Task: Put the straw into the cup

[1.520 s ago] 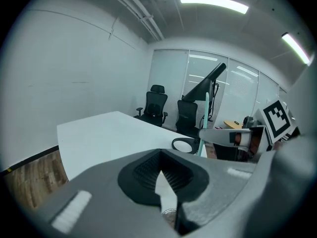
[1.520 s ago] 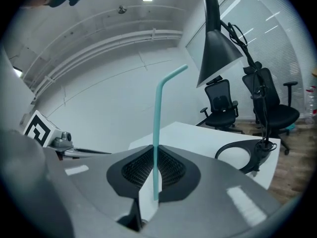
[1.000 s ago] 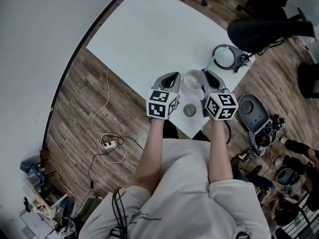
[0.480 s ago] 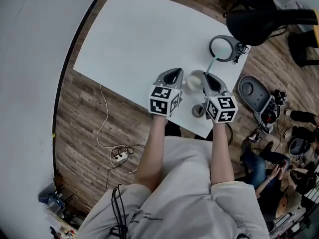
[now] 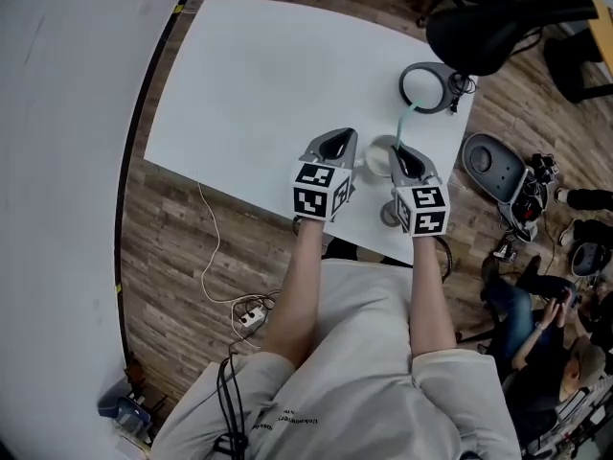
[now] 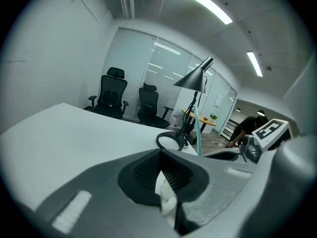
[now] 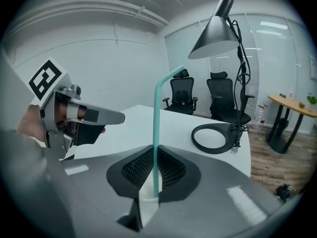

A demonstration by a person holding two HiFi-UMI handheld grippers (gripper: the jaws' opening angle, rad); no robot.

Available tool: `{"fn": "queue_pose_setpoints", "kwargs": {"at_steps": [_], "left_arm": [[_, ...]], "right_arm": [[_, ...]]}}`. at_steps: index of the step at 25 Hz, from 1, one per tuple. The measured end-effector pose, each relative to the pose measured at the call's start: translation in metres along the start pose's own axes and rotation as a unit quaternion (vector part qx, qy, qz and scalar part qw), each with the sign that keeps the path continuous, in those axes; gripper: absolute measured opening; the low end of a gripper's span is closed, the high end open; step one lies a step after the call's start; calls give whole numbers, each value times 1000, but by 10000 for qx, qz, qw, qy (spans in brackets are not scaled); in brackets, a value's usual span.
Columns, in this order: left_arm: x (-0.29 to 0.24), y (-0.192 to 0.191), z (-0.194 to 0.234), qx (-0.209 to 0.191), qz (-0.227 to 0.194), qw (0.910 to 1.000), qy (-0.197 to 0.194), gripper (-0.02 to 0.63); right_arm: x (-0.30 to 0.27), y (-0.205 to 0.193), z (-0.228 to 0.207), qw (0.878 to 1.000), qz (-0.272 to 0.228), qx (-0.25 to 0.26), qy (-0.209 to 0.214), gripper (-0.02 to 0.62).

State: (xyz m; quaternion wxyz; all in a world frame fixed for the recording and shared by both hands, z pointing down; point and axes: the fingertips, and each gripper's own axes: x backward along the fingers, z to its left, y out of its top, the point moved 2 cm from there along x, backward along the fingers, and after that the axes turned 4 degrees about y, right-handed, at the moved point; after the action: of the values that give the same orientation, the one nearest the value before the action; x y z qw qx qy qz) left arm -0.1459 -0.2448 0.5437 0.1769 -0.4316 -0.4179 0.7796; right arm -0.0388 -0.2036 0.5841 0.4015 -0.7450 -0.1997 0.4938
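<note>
A pale cup (image 5: 376, 153) stands near the front right of the white table (image 5: 259, 75), between my two grippers. My left gripper (image 5: 343, 144) is shut on the cup's rim; in the left gripper view a bit of whitish rim (image 6: 162, 185) shows pinched in the left gripper (image 6: 167, 200). My right gripper (image 5: 403, 153) is shut on a teal bendy straw (image 5: 406, 123), held upright just right of the cup. In the right gripper view the straw (image 7: 156, 133) rises out of the right gripper (image 7: 154, 185), with something white just below. The cup's inside is hidden.
A small round grey object (image 5: 389, 216) lies by the table's front edge, under my right gripper. A black desk lamp's ring base (image 5: 427, 86) sits at the far right corner, its shade (image 5: 498, 27) overhanging. Office chairs, cables and gear lie on the wooden floor.
The head camera has swung, so the table sits differently in view. Both grippers keep their holds beside the cup; the straw stays upright by it.
</note>
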Motion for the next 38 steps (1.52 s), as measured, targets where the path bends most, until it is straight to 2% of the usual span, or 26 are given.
{"fn": "queue_pose_setpoints", "kwargs": {"at_steps": [12,15,21,31,35,38], "left_arm": [[-5,9,-1,-122,-54,9999,-90,0],[-7,7,-2,-154,13,9998,-110,0],[-5,9,0,-222,70,9996,-130,1],[-5,-6,-10,-207,198,9995,-154,0],[-1,1,-12,-90,73,9999,-42,1],[5,6,-17,62,-51,9999,111,0]], "right_arm": [[-8,-14,-2,9978,484,251,-368,51],[-12,-18,-3,9973,606,230,-337,55],[-13,-15,-6,9972,615,151,-410,72],[-11,-18,-3,9980,547,52,-301,74],[-9,-12,-2,9989,457,-2,-104,75],[0,-8,2,9989,433,143,74,75]]}}
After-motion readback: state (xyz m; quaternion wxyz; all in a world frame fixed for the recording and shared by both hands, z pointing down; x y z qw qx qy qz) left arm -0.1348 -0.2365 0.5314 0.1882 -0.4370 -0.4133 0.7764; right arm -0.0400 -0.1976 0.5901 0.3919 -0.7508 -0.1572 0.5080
